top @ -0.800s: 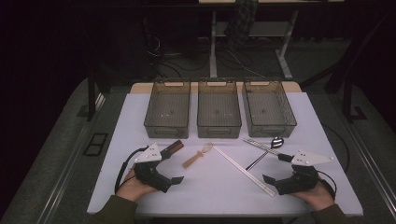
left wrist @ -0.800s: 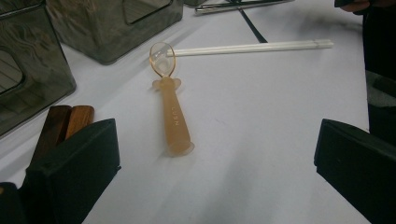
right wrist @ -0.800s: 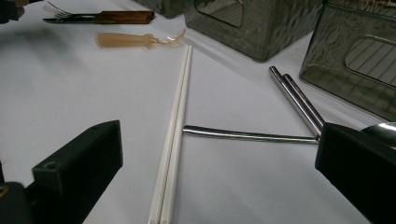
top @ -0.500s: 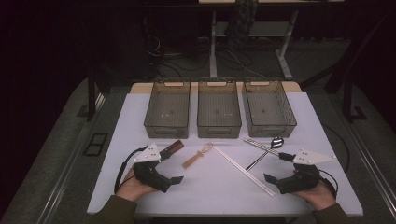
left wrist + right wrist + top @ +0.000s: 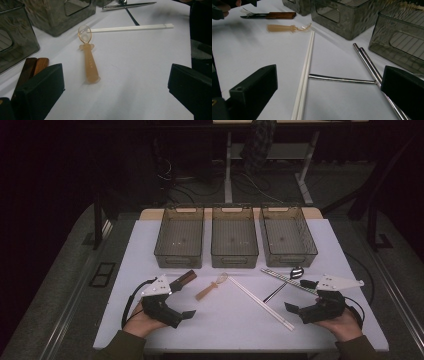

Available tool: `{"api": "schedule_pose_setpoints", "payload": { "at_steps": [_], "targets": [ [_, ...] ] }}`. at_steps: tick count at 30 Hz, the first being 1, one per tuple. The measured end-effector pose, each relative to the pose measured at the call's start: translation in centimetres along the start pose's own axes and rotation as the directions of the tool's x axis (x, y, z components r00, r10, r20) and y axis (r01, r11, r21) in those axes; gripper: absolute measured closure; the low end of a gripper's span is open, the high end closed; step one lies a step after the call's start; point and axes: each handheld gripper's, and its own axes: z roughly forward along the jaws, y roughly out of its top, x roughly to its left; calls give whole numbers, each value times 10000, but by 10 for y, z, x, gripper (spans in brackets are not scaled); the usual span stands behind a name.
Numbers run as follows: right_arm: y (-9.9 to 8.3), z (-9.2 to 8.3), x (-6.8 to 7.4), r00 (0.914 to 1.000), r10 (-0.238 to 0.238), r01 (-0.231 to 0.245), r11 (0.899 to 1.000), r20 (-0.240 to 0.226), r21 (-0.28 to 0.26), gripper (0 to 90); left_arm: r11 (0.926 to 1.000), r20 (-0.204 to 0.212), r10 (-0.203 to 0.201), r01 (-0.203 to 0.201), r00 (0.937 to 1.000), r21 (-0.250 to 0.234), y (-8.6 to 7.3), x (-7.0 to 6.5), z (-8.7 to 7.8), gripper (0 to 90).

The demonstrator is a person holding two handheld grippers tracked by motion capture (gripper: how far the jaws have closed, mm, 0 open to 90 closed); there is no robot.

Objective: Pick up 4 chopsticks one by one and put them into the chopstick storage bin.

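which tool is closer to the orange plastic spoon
Left. The left tool sits just beside the orange plastic spoon; the right tool is across the table, beyond the white chopsticks.

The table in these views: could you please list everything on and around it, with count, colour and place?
Bins: three, smoky transparent, side by side along the far half of the table.
Wooden-handled utensils: dark and lighter brown handles lying together, one a fork, near the left gripper.
Plastic spoon: one, translucent orange with a clear bowl, middle of the table.
White chopsticks: one pair, lying together diagonally right of the spoon.
Metal chopsticks: one pair, silver, near the right bin.
Metal spoon: one, silver with a thin dark-looking handle, crossing under the metal chopsticks.
Table: one, white top.
Left gripper: black, jaws open, near edge at left.
Right gripper: black, jaws open, near edge at right.
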Motion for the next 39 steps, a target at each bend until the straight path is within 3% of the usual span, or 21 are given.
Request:
{"api": "schedule_pose_setpoints", "payload": {
  "at_steps": [5,22,28,37,39],
  "targets": [
    [4,2,-5,10000,-28,29,10000,-82,86,6,9998,3,15,-15,10000,187,-4,-2,2,0],
    [10,5,-18,10000,28,-29,9999,64,115,43,10000,-63,-23,23,10000,31,-2,-1,0,0],
    [14,6,-28,9999,76,-75,9998,-87,190,136,10000,-53,-31,31,10000,77,-3,0,1,0],
    [20,5,-41,9998,198,-196,9996,-80,191,180,10000,-62,-25,25,10000,95,-4,0,1,0],
    [22,4,-44,9998,189,-186,9996,-114,230,229,9999,-60,-25,26,10000,116,-4,1,1,0]
  ]
}}
